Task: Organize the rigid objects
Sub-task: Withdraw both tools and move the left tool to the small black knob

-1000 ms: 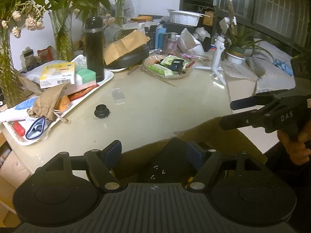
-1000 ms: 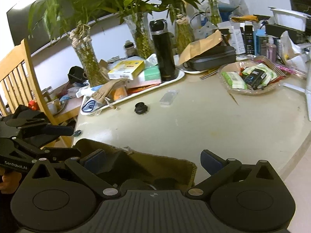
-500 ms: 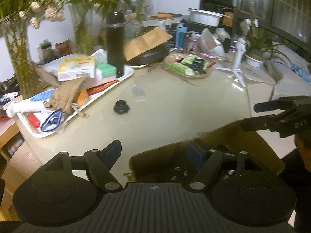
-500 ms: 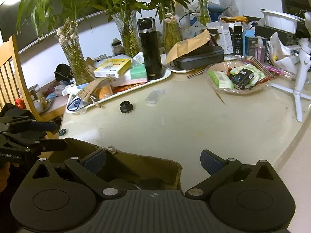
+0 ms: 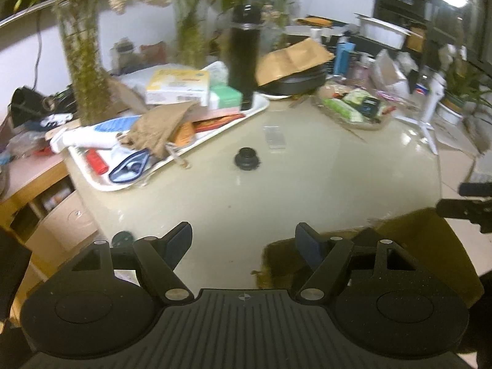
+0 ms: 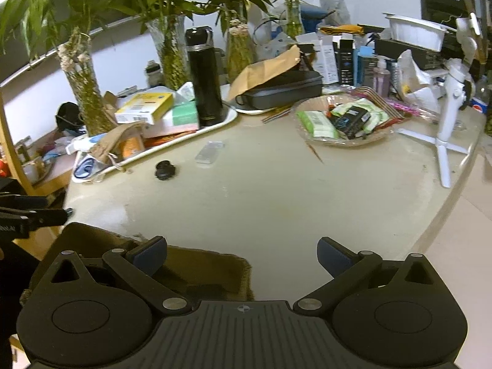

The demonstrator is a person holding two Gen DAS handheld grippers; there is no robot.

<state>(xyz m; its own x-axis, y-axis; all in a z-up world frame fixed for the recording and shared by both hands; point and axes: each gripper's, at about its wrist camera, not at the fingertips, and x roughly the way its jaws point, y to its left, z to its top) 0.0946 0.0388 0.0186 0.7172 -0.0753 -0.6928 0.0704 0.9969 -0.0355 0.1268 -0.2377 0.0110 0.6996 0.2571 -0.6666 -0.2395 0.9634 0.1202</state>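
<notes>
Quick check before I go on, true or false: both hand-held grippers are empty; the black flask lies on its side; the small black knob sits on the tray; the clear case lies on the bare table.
1. Both hand-held grippers, left and right, are empty: true.
2. The black flask lies on its side: false, it stands upright on the white tray.
3. The small black knob sits on the tray: false, it rests on the table.
4. The clear case lies on the bare table: true.

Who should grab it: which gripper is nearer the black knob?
Left, likely. The knob lies straight ahead of the left gripper; from the right gripper it lies ahead and off to the left, looking smaller.
</notes>
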